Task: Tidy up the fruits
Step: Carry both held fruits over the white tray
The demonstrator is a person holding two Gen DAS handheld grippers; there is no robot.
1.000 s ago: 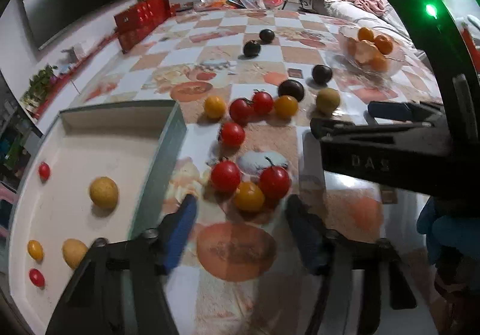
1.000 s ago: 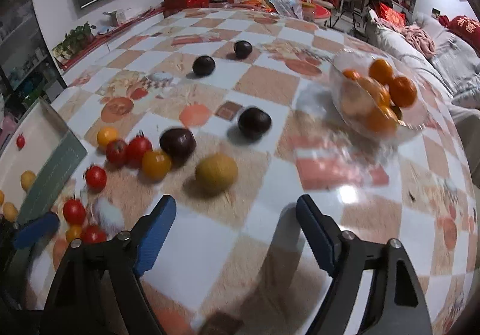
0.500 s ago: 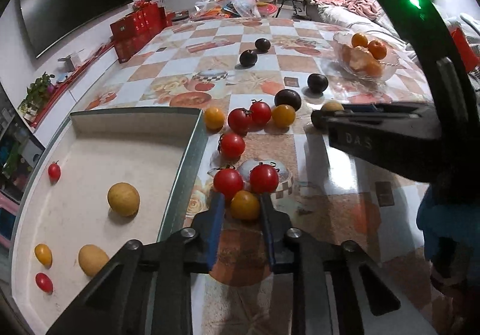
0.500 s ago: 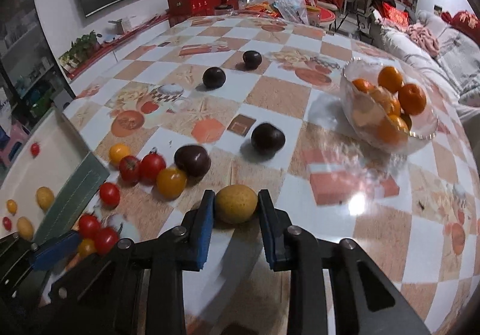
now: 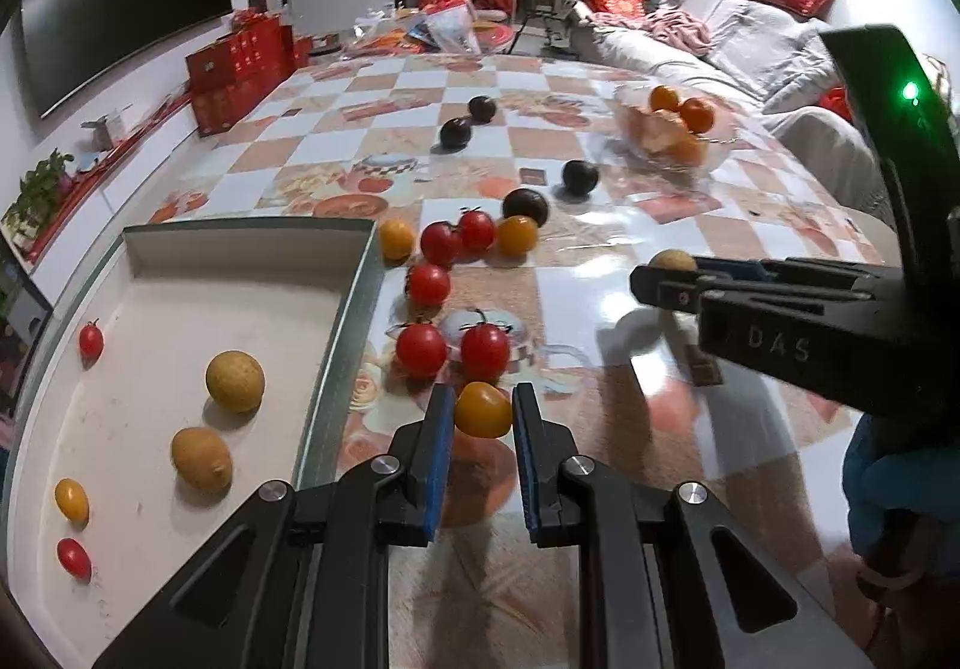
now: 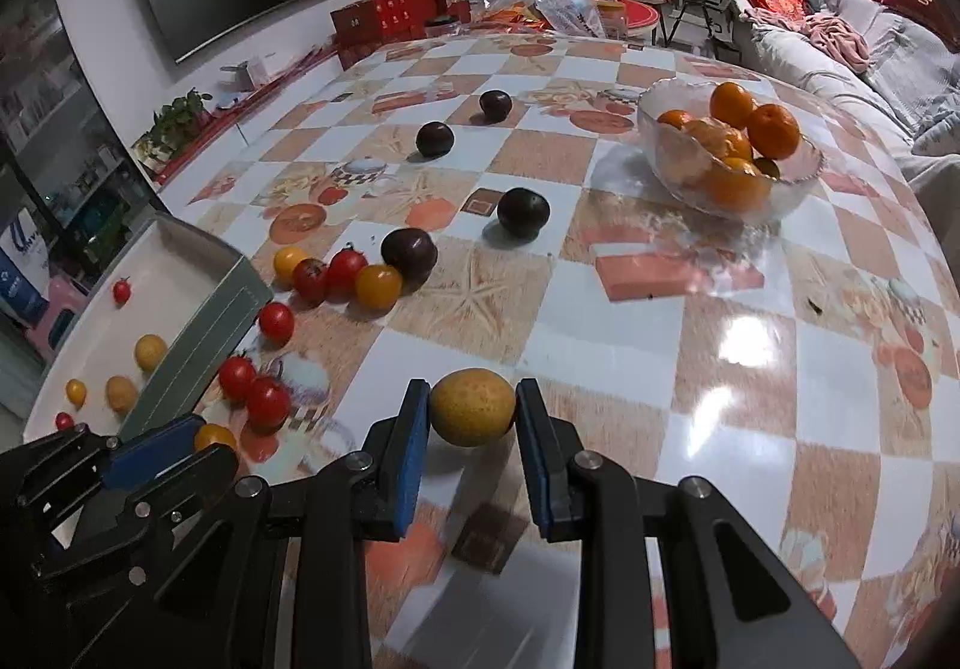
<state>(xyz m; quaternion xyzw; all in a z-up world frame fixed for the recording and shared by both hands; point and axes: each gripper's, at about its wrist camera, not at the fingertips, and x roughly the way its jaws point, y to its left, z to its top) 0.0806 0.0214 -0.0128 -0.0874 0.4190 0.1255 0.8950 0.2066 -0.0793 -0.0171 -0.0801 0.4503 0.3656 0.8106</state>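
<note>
My left gripper (image 5: 480, 417) is shut on a yellow cherry tomato (image 5: 482, 408), held just above the table beside the tray (image 5: 336, 369). Two red tomatoes (image 5: 421, 348) lie just beyond it. My right gripper (image 6: 472, 408) is shut on a yellow-brown round fruit (image 6: 473, 406), lifted a little off the tablecloth. In the left wrist view the right gripper (image 5: 660, 279) shows at the right with that fruit (image 5: 672, 260) peeking out. The white tray holds two yellow-brown fruits (image 5: 234, 381), a yellow tomato (image 5: 71, 500) and two red ones (image 5: 74, 558).
Red and yellow tomatoes (image 6: 378, 285) and dark plums (image 6: 523, 212) lie scattered across the checkered tablecloth (image 6: 600, 357). A glass bowl (image 6: 798, 177) of oranges stands at the back right. Red boxes (image 6: 390, 18) and bags sit at the far edge. A blue-gloved hand (image 5: 900, 483) holds the right gripper.
Both grippers went from open to shut: the left on the yellow cherry tomato, the right on the yellow-brown fruit. Both fruits have since lifted slightly off the table.
</note>
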